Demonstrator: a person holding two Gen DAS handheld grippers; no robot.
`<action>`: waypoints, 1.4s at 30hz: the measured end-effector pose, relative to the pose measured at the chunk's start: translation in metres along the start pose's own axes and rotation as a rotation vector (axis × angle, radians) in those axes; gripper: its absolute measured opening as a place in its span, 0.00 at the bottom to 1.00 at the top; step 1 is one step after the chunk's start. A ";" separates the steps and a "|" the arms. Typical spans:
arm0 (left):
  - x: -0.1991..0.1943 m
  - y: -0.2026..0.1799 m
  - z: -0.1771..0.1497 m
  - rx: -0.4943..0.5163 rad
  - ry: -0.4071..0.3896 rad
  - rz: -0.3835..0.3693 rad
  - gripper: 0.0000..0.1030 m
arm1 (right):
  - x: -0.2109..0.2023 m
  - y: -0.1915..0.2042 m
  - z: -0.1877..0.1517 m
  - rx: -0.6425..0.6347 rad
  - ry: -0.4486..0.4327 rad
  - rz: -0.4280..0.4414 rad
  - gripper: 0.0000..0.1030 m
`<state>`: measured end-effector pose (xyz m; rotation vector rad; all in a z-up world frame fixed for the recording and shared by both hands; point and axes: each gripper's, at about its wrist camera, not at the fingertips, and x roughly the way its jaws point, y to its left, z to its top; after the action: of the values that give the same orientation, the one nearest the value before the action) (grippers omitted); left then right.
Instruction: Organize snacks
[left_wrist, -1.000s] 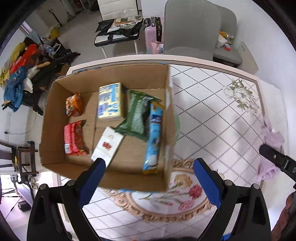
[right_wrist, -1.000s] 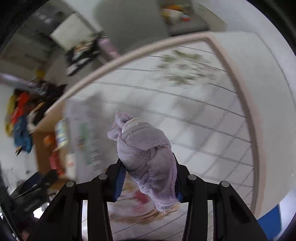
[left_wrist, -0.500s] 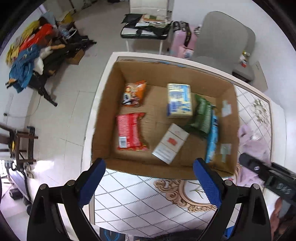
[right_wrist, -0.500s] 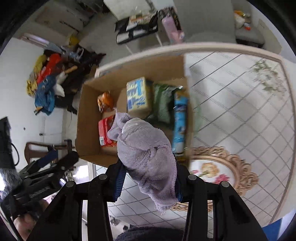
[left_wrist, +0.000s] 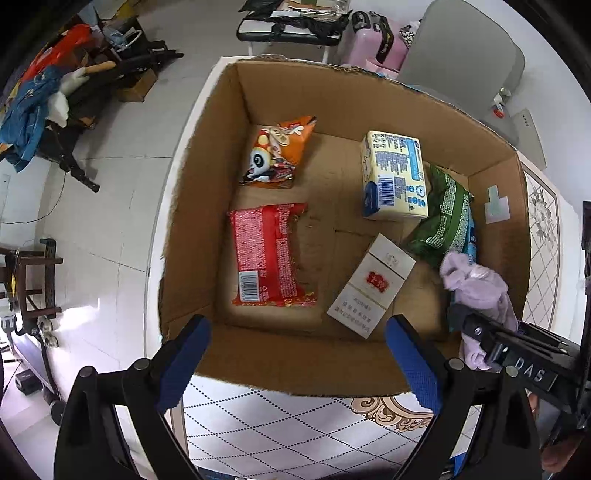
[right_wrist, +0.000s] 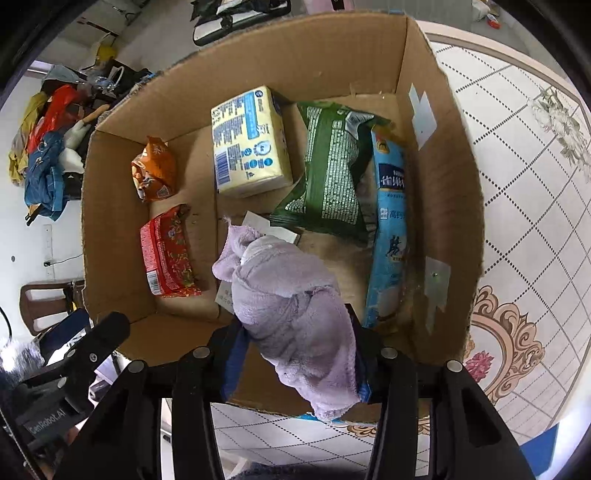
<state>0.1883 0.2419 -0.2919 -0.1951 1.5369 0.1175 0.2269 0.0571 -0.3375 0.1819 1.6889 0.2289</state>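
Lettering "DAS" reads on my right gripper (left_wrist: 476, 332), whose fingers are clamped on a lilac cloth bundle (right_wrist: 291, 314). Its long axis runs lower right to upper left, over the cardboard box (right_wrist: 295, 55). Inside: red packet (left_wrist: 267, 254), orange panda bag (left_wrist: 277, 151), yellow pack (left_wrist: 395, 173), green bag (left_wrist: 443, 218), blue sachet (right_wrist: 388, 229), possibly a cigarette carton (left_wrist: 369, 286). My left gripper (left_wrist: 299, 362) gapes wide, holding nothing.

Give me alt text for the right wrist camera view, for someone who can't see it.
The right gripper clamps a bundled purple cloth above an open cardboard box on a patterned table. Inside lie a yellow carton, green bag, blue packet, and orange and red packs.
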 end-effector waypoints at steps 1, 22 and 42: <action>0.000 0.000 0.001 0.003 -0.001 -0.005 0.94 | 0.000 -0.001 -0.001 0.002 0.000 -0.004 0.59; -0.115 -0.023 -0.036 0.077 -0.232 -0.033 1.00 | -0.135 0.011 -0.063 -0.073 -0.283 -0.132 0.92; -0.249 -0.040 -0.138 0.086 -0.413 -0.013 1.00 | -0.293 0.018 -0.204 -0.133 -0.507 -0.127 0.93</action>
<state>0.0526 0.1871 -0.0447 -0.1043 1.1271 0.0756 0.0627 -0.0088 -0.0274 0.0273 1.1721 0.1809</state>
